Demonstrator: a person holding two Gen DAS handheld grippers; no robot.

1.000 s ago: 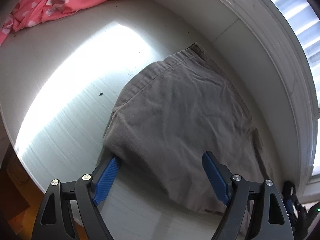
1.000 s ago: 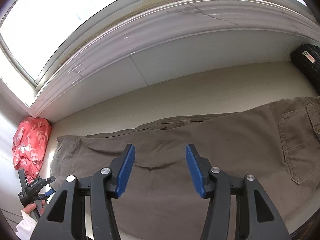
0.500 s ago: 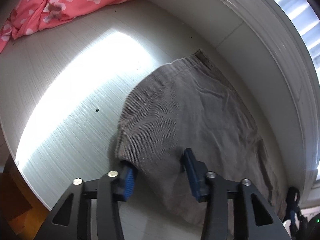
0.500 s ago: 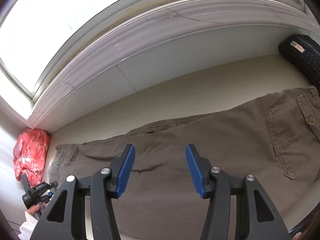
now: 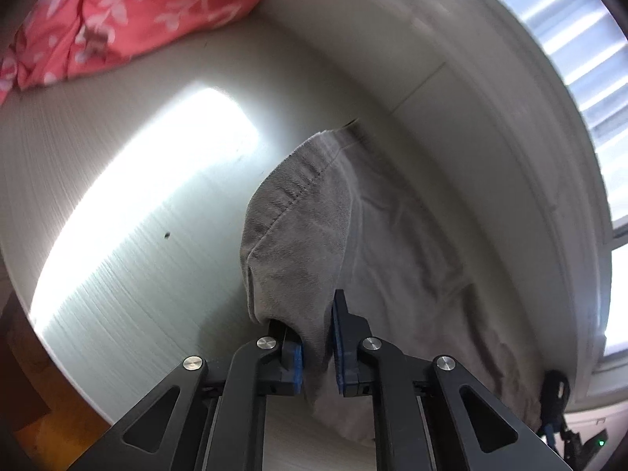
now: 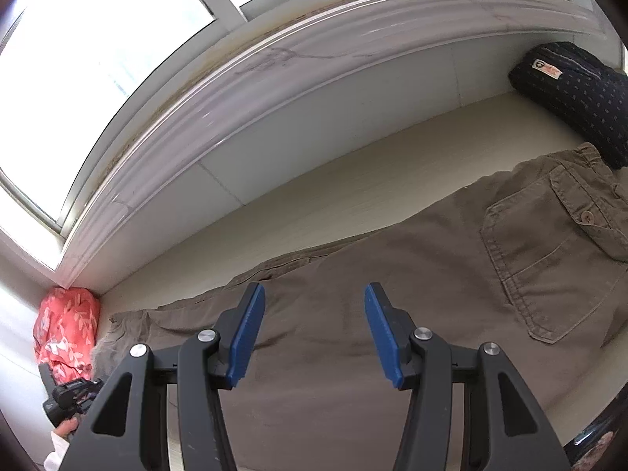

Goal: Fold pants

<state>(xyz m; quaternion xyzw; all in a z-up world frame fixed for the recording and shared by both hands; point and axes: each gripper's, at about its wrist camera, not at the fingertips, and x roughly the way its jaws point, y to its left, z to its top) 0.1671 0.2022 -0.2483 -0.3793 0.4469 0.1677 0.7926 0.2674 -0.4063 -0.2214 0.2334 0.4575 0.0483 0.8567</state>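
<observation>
Left tool (image 5: 317,347) has its blue pads clamped tight on the hem end of the khaki cargo pants (image 5: 392,259), with a bunched fold of cloth pinched between them and lifted off the surface. The leg end stands up in a peak above the pads; the rest of that leg lies flat toward the wall. Right tool (image 6: 314,333) is about half open with nothing between its pads, hovering over the mid leg of the pants (image 6: 412,294). Pants lie stretched lengthwise along the pale window ledge (image 6: 353,200), waist and buttoned back pocket (image 6: 549,251) at the right end, hems at the left end. Dark dotted pouch (image 6: 573,90) sits just past the waistband, touching or nearly so, hard to tell. Pink floral cloth (image 5: 117,11) is bunched in the far left corner of the ledge, apart from the hems. Window frame (image 6: 274,62) runs behind the ledge.
</observation>
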